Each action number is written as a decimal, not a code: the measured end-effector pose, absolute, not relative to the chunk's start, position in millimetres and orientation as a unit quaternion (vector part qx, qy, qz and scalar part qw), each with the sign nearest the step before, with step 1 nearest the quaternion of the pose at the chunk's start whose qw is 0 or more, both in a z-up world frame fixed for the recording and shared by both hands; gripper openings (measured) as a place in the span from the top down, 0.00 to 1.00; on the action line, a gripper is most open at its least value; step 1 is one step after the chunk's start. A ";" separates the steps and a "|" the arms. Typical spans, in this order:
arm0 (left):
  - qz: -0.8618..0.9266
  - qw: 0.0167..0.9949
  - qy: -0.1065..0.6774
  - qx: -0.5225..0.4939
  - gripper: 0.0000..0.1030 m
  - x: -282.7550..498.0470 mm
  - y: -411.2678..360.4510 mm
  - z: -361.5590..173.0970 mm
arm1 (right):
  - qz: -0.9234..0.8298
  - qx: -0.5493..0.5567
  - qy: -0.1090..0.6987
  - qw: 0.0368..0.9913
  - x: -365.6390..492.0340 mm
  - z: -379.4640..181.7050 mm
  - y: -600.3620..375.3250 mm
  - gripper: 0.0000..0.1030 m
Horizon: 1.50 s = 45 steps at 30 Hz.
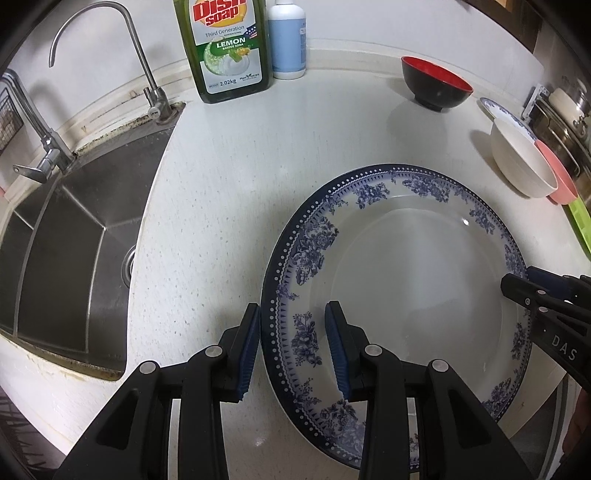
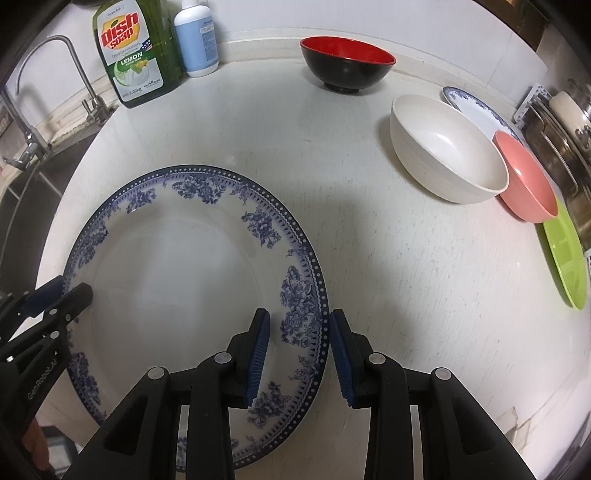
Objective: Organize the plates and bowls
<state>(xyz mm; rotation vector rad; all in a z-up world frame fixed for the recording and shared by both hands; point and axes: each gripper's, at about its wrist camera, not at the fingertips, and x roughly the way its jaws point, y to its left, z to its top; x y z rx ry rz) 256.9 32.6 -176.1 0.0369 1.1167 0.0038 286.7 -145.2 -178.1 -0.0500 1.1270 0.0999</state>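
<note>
A pale speckled stone counter (image 1: 229, 192) runs back to a plain white wall (image 1: 369, 22), with a raised cream ledge along the join. At the left a square stainless-steel sink (image 1: 66, 258) is sunk into it, grime along its rim, and a curved chrome faucet (image 1: 122, 55) rises at its back corner. A metal wire rack (image 2: 554, 140) stands at the far right. Soft overhead light casts faint shadows.

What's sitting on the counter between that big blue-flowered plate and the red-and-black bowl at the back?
Nothing: in the right wrist view, only bare white speckled countertop lies between the large blue-and-white floral plate and the red-lined black bowl.
</note>
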 end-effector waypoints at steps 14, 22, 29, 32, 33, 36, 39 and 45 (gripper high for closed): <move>0.008 0.847 0.531 0.032 0.64 253.5 29.0 -182.2 | 0.050 -0.023 0.538 0.841 285.2 -182.4 -145.1 0.66; 0.005 0.847 0.530 0.034 0.62 253.1 27.1 -183.1 | 0.052 -0.020 0.534 0.844 283.4 -182.6 -146.9 0.66; 0.020 0.868 0.493 0.059 0.39 248.4 29.3 -166.5 | 0.038 -0.013 0.507 0.861 276.6 -164.9 -153.3 0.61; 0.017 0.877 0.477 0.059 0.32 245.2 30.8 -155.2 | 0.034 -0.006 0.490 0.871 270.4 -153.7 -155.1 0.56; 0.013 0.881 0.470 0.059 0.31 243.7 31.0 -150.5 | 0.034 -0.005 0.485 0.874 268.4 -150.4 -155.4 0.54; 0.005 0.890 0.452 0.056 0.22 240.1 32.8 -138.6 | 0.029 0.005 0.464 0.885 259.0 -137.3 -156.9 0.47; -0.004 0.898 0.437 0.055 0.15 237.4 33.0 -127.1 | 0.019 0.010 0.447 0.894 251.4 -126.9 -160.3 0.39; -0.020 0.913 0.401 0.069 0.08 230.3 30.7 -105.2 | -0.004 0.027 0.419 0.908 232.9 -109.6 -165.4 0.30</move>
